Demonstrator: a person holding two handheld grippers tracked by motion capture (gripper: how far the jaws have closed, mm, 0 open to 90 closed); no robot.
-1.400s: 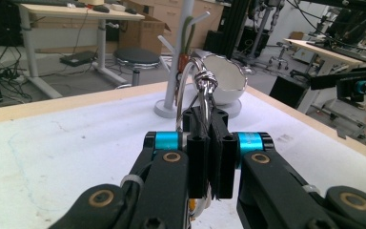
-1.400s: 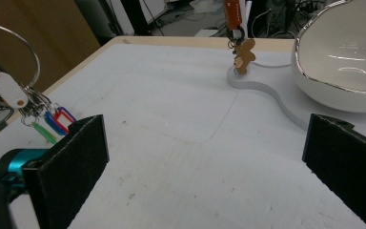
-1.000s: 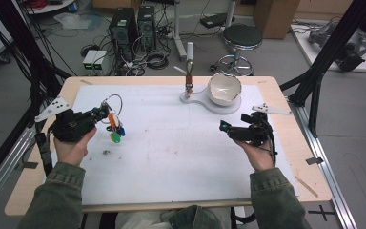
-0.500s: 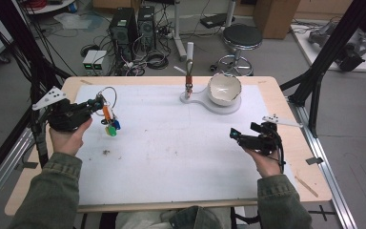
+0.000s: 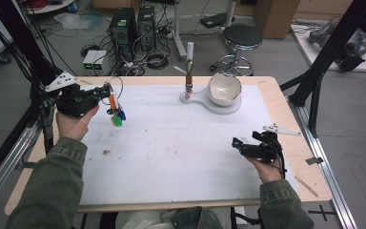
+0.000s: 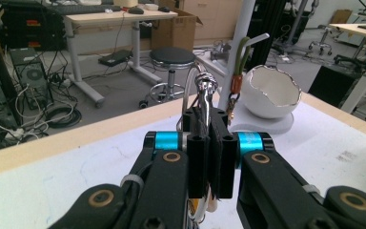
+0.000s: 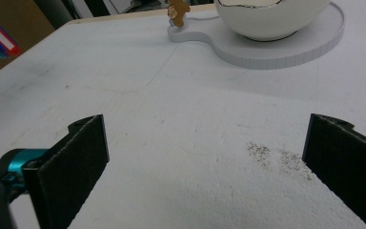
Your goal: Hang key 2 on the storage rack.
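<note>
My left gripper (image 5: 106, 91) is held above the table's far left corner, shut on the metal ring of a key bunch (image 5: 116, 112) whose orange, blue and green tags dangle below it. In the left gripper view the jaws (image 6: 208, 143) press together on the shiny ring (image 6: 205, 90). A white eggshell-shaped bowl (image 5: 224, 89) sits on a white base (image 5: 205, 101) with a hooked post (image 5: 189, 76) at the far middle. My right gripper (image 5: 236, 143) is low over the table at the right, open, with bare white mat between its pads (image 7: 83, 152).
The white mat (image 5: 181, 148) covers most of the wooden table. Black frame legs (image 5: 314, 95) stand at the right edge and at the left. A stool (image 5: 240, 36), computer towers (image 5: 126, 28) and floor cables lie beyond the far edge. A small wooden stick (image 5: 307, 186) lies near the right corner.
My left hand has lifted the key bunch and carried it toward the far left. My right hand has sunk and drawn back toward the near right edge, still open.
</note>
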